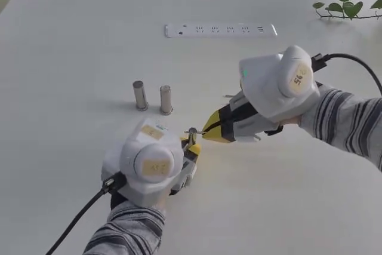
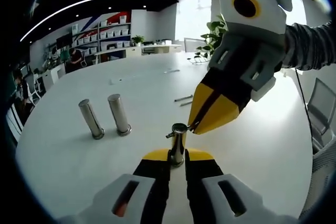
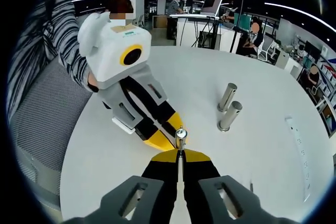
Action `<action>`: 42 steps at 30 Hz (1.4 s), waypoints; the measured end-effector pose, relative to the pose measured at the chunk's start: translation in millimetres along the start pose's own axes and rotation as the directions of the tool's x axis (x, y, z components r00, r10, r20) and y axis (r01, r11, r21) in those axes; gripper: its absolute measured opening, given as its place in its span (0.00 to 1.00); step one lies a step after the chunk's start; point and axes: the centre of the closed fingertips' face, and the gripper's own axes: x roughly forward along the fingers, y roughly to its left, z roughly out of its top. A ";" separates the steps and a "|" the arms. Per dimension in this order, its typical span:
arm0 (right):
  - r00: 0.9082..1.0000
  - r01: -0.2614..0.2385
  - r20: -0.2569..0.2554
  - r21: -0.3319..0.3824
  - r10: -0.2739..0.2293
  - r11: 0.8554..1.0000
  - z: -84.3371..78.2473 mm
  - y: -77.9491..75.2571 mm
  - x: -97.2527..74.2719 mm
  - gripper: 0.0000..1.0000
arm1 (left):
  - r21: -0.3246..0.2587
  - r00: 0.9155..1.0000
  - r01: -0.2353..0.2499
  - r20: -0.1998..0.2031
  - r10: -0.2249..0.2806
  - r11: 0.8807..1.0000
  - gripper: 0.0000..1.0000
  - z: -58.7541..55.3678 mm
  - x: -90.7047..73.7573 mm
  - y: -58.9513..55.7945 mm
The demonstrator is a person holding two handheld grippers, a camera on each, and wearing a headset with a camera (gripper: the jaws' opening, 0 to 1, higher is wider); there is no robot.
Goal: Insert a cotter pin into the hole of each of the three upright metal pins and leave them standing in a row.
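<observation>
Far-left metal pin [image 1: 139, 95] and second metal pin [image 1: 166, 100] stood upright, side by side on the table [image 1: 71, 58]. Left gripper [image 1: 192, 146] was clamped on the third metal pin [image 1: 192, 132], upright. Right gripper [image 1: 206, 132] was pinched narrow on the cotter pin [image 2: 170, 135] at that pin's head.

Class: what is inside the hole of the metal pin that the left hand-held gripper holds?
A cotter pin crosses the metal pin's top; the right hand-held gripper covers its other end.
</observation>
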 end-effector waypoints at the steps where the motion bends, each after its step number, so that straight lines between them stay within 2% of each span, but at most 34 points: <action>1: 1.000 0.002 0.000 -0.002 -0.002 1.000 0.2 -0.8 0.5 0.00 | 0.000 1.000 -0.001 0.001 0.001 1.000 0.06 0.1 0.0 0.5; 8: 1.000 0.003 0.007 -0.002 -0.003 1.000 4.5 0.8 4.7 0.00 | 0.032 1.000 -0.001 -0.001 0.001 1.000 0.06 0.3 0.0 -0.5; 16: 1.000 0.015 0.015 -0.016 -0.015 1.000 6.3 -2.0 5.4 0.00 | 0.022 1.000 -0.006 -0.002 0.007 1.000 0.06 -0.3 1.4 0.6; 19: 0.999 0.027 0.022 0.007 -0.027 1.000 4.9 -4.0 2.4 0.05 | 0.021 1.000 -0.008 -0.003 0.008 1.000 0.06 -0.7 2.2 0.9; 28: 0.999 0.034 0.022 0.045 -0.035 0.998 -0.2 -1.1 -6.3 0.00 | 0.009 1.000 -0.010 -0.007 0.011 1.000 0.06 -1.5 2.4 0.4; 42: 0.999 0.030 0.037 0.065 -0.033 0.997 5.4 1.5 -1.5 0.00 | 0.004 1.000 -0.018 -0.016 0.018 1.000 0.06 -3.4 1.8 0.9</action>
